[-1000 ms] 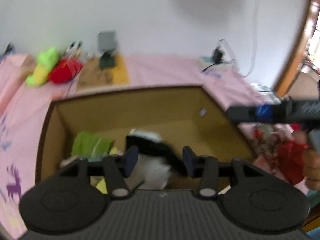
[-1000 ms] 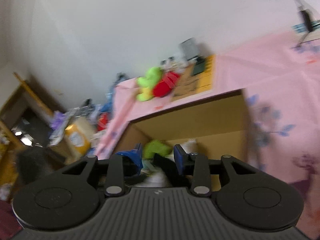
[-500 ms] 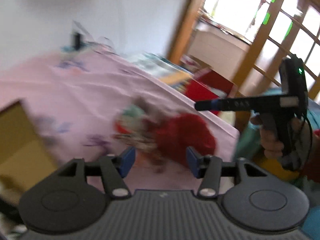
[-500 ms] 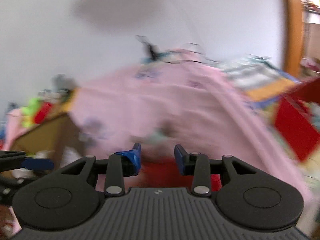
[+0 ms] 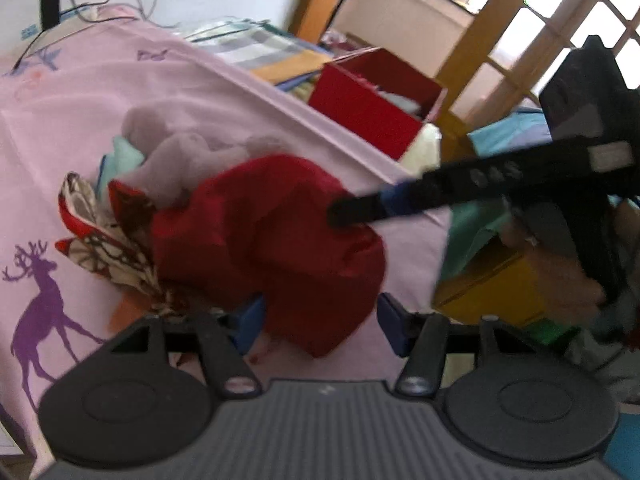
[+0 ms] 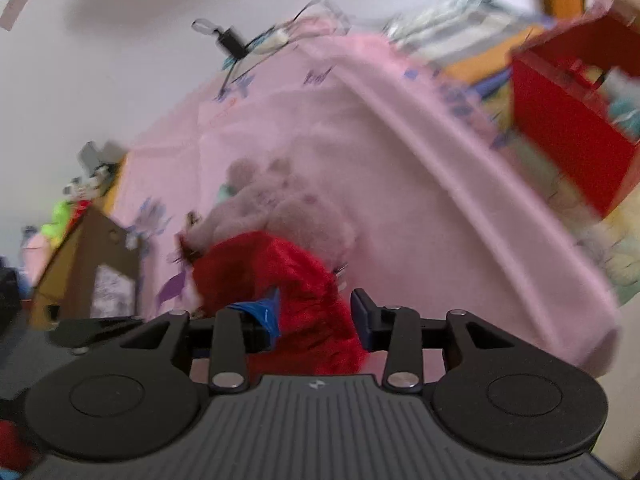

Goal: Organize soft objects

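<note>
A red soft cloth bundle (image 5: 272, 240) lies on the pink sheet (image 5: 120, 92), with a grey-pink plush (image 5: 180, 152) and a red-and-white patterned cloth (image 5: 104, 236) against it. My left gripper (image 5: 320, 324) hangs low over the bundle's near end; its jaws are opening, the red fabric lies between them, and a gap shows at the right finger. My right gripper (image 5: 340, 214) reaches in from the right onto the bundle's top. In the right wrist view the right gripper (image 6: 316, 316) is also opening astride the red bundle (image 6: 288, 280), with the plush (image 6: 272, 204) behind.
A red box (image 5: 372, 100) and folded fabrics (image 5: 256, 48) stand past the sheet's far edge. A yellow box (image 5: 492, 284) sits at right under a person's hand (image 5: 560, 272). A charger and cable (image 5: 48, 4) lie at the far left. The cardboard box (image 6: 88, 248) is at left.
Both grippers swung away from the cardboard box and dropped to the pile of soft things on the pink sheet. Their jaws stand wider than before.
</note>
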A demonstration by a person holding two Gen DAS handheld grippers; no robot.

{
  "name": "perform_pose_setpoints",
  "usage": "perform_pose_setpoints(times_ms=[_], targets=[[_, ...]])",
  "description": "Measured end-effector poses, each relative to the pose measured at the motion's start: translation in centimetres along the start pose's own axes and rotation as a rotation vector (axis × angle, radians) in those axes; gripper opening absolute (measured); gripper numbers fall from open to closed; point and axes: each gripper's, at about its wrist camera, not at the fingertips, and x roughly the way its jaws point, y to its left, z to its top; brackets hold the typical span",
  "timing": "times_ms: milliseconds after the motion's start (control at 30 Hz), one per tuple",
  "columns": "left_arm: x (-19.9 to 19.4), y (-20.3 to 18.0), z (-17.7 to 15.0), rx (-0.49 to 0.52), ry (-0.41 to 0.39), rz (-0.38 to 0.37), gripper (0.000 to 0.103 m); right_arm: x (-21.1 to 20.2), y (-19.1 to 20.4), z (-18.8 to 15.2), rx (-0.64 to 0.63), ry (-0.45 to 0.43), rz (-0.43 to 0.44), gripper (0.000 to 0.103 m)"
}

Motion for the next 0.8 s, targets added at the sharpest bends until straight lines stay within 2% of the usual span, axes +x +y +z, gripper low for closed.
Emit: perform_pose_setpoints(times_ms=[33,67,100,133,233,400,533,800], targets=[[0.4,-0.1,0.0,-0.009,0.004,0.013,0.057,0.6,-0.2,0.0,0.019,0.033,0.046,0.024],[0.7,0.0,0.1,-0.017,0.004,0.030,0.050,1.0,-0.2,-0.1,0.031,0.061,0.091,0.022],[1.0,0.1,0.2,-0.027,0.004,0.041,0.030,1.4,0.0,-0.2,0.025,0.081,0.125,0.021],[1.2,0.2,0.2,-0.038,0.004,0.040,0.022,1.7,0.3,-0.3,0.013,0.091,0.147,0.021],[1.4,0.7,0.5,-0.075,0.004,0.004,0.015,2.2,0.9,-0.2,0.005,0.134,0.204,0.019],[-0.4,0.3,0.7,-0.060,-0.055,0.039,0.008,1.1,2.2,0.9,-0.040,0.150,0.302,0.015],[-3.3,-0.2,0.6,-0.052,-0.123,0.064,0.007,0.8,4.0,1.7,-0.085,0.136,0.358,0.014],[-9.8,0.6,0.1,-0.080,-0.260,0.170,0.007,0.3,10.1,3.4,-0.246,0.078,0.467,0.014]])
